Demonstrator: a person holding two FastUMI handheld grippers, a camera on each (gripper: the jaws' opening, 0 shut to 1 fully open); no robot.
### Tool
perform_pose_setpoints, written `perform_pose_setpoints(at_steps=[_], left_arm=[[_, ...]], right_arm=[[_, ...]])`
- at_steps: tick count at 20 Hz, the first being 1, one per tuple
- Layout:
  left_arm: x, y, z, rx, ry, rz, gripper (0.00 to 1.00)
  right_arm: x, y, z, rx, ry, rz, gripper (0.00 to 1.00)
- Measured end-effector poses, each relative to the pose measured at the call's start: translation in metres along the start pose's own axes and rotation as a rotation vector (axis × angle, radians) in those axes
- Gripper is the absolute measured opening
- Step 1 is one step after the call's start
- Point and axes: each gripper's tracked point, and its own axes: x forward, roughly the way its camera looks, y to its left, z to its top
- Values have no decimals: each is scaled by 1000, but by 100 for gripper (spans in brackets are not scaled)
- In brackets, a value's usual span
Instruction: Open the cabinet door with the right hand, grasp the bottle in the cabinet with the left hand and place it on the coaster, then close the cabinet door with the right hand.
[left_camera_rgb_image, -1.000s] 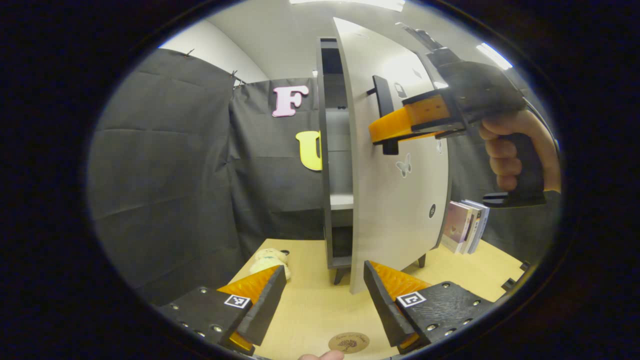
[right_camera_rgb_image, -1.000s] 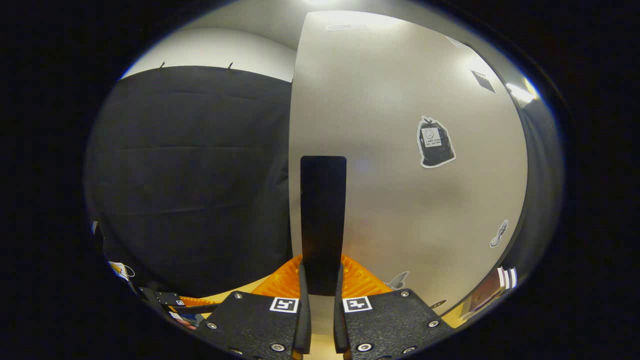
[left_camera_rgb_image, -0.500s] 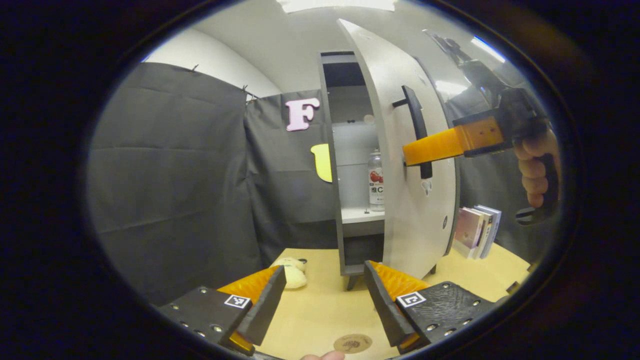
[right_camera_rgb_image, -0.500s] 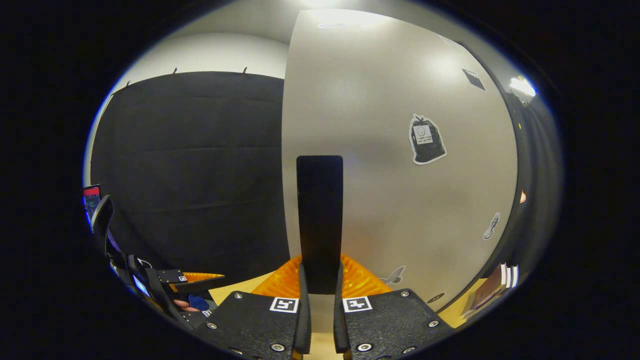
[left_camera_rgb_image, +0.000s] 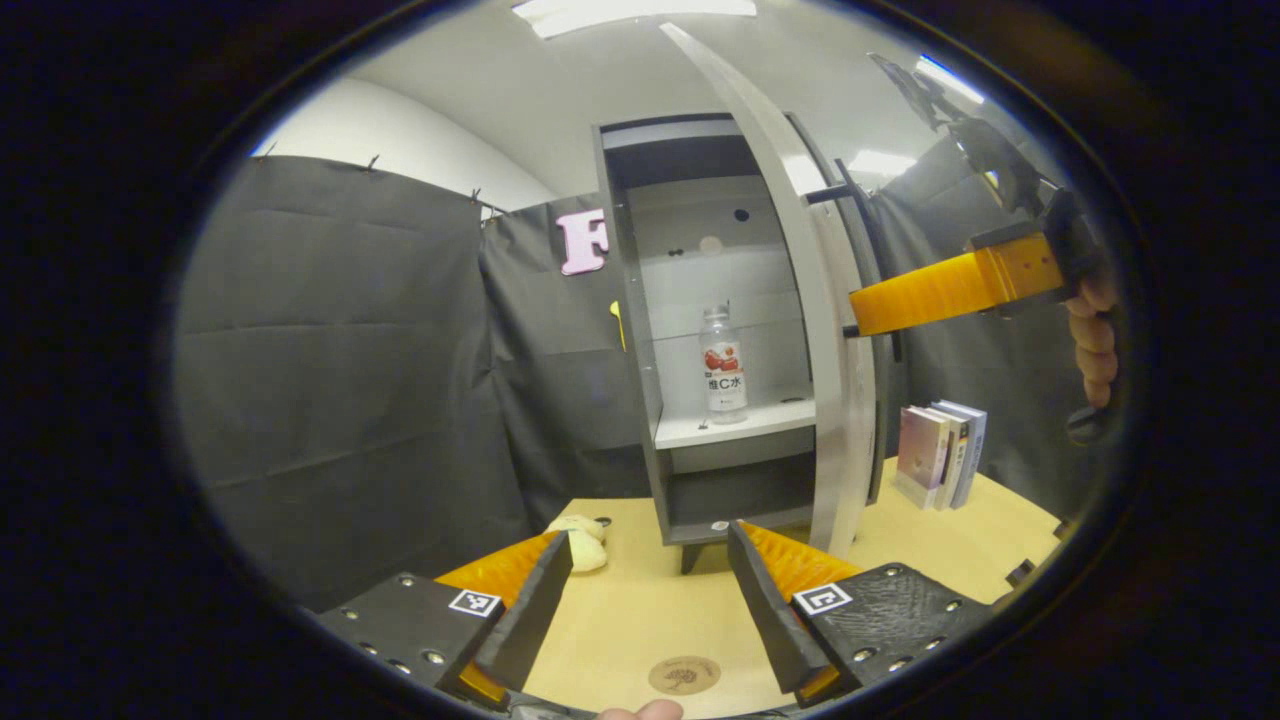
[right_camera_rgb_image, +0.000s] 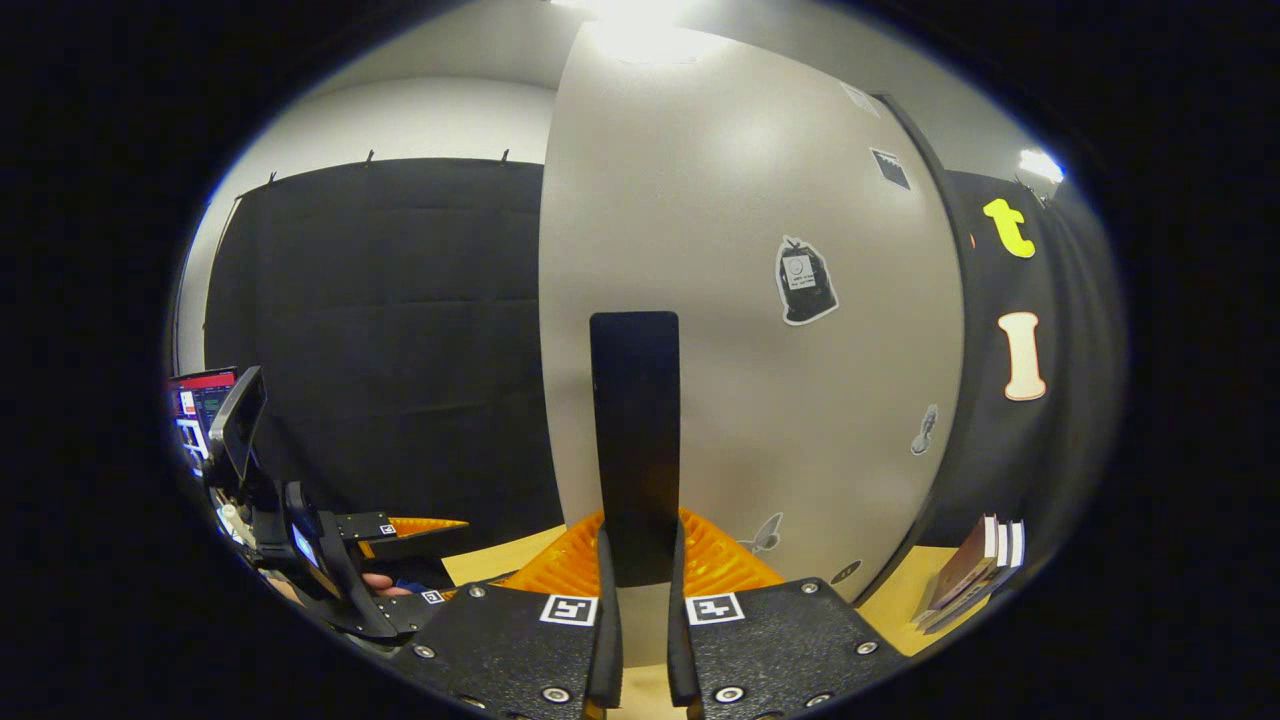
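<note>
Tall grey cabinet (left_camera_rgb_image: 640, 330) stands on the pale wooden counter (left_camera_rgb_image: 640, 600), its pale grey door (left_camera_rgb_image: 840, 400) swung wide, edge-on to the left tool's camera. We judge the opening step as good as done.

Right tool (right_camera_rgb_image: 637, 560): both fingers clamp the flat black vertical door handle (right_camera_rgb_image: 634, 440), closed tight on it with the handle running straight up between them. In the left gripper view we see this same tool reaching in from the right at handle height, a hand behind it.

Left tool (left_camera_rgb_image: 650, 590): fingers spread wide, nothing between them, low over the counter in front of the cabinet.

Relation that matters for the coming move: the clear plastic bottle with a white and red label (left_camera_rgb_image: 722, 365) stands upright on the white middle shelf (left_camera_rgb_image: 735, 425), ahead of and well above the left tool, just right of its centre line. Long axis vertical, so we expect a level approach with the fingers passing either side of the body. The left tool is the nearer free one; the door edge sits close on the bottle's right, which could crowd the reach.

Bottle: slender, pale cap, contents look clear, standing alone on its shelf.

Small round brown coaster (left_camera_rgb_image: 684, 675) lies on the counter just below the left tool's fingers, bare.
</note>
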Motion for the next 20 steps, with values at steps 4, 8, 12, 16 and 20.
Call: perform_pose_setpoints(at_steps=[4,8,12,16,20], left_arm=[[-11,-21,8,5,-4,11,90],[-15,-30,16,-24,-24,38,90],[-23,-53,21,-44,-17,37,90],[-23,-72,26,-36,-22,29,90],[-16,-87,27,-32,-15,35,90]], right_arm=[[-13,-7,-1,2,-6,-44,18],[-18,-14,-2,26,-19,-78,19],[-26,-18,-3,42,-26,-102,22],[-33,-24,-4,49,-40,-145,22],[-45,-27,-6,54,-72,-204,26]])
